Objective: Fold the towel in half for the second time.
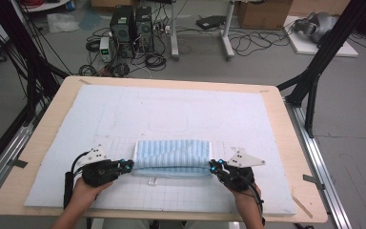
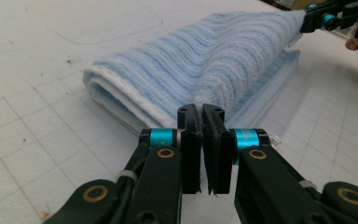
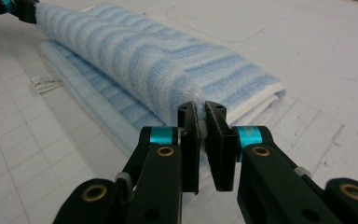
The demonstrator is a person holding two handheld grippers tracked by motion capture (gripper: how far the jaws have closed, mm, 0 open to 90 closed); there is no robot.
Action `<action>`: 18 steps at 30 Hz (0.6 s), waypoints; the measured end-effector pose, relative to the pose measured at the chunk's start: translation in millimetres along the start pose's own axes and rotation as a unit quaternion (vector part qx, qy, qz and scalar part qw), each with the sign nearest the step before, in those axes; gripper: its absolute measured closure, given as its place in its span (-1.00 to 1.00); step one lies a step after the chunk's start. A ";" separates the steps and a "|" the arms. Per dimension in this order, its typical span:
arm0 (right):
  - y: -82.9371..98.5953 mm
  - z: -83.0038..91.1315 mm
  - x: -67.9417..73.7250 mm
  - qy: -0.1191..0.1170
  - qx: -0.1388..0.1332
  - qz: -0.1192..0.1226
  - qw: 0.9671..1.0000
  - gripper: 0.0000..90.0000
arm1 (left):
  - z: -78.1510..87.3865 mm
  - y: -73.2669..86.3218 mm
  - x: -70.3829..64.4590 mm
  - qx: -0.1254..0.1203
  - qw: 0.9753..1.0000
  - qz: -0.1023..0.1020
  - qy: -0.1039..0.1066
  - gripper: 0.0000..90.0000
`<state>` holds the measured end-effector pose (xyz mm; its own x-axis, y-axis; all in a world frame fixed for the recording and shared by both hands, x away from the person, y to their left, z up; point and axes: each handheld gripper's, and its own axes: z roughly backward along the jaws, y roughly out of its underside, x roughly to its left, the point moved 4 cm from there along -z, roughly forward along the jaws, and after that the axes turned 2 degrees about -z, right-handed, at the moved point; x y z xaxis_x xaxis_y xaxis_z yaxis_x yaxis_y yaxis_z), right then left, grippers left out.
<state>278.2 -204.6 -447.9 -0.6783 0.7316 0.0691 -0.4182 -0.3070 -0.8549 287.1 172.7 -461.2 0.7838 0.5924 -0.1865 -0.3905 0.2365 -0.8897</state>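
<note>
1. Your left gripper point(image 2: 201, 109) has its jaws nearly closed, pinching a corner of the blue striped towel point(image 2: 205, 60); cloth lifts at that end.
2. Your right gripper point(image 3: 201, 109) pinches the opposite corner, jaws almost closed.
3. Towel lies folded on the white mat point(image 1: 171, 107), near its front edge; white tag point(image 1: 151, 181) sticks out beneath.

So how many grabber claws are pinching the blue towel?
2. The left gripper pinches the left end of the blue striped towel, and the right gripper pinches the right end. Both jaws are shut on cloth in the gripper views.
</note>
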 end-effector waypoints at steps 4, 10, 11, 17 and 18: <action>-1.0 3.1 -4.2 -0.002 -0.013 -0.026 1.000 0.43 | 3.9 -9.0 5.5 -0.026 0.999 0.015 -0.023 0.36; -20.4 2.0 -4.0 0.010 -0.056 -0.048 0.997 0.15 | -2.0 -32.8 11.1 -0.063 0.997 0.019 -0.037 0.29; -22.0 -3.3 -3.4 0.017 -0.049 -0.045 0.998 0.15 | -6.3 -34.0 11.8 -0.056 0.998 0.021 -0.035 0.30; -25.8 -39.4 0.5 0.035 0.001 -0.024 0.999 0.00 | -37.1 -29.5 8.5 0.005 0.999 0.018 -0.037 0.31; -24.9 -44.2 0.7 0.036 0.010 -0.020 0.999 -0.04 | -41.1 -25.8 7.4 0.016 0.999 0.016 -0.037 0.30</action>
<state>314.9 -169.6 -449.4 -0.6151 0.7857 0.0655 -0.4565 -0.2872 -0.8421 322.8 139.3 -456.8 0.7336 0.6546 -0.1827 -0.4312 0.2406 -0.8696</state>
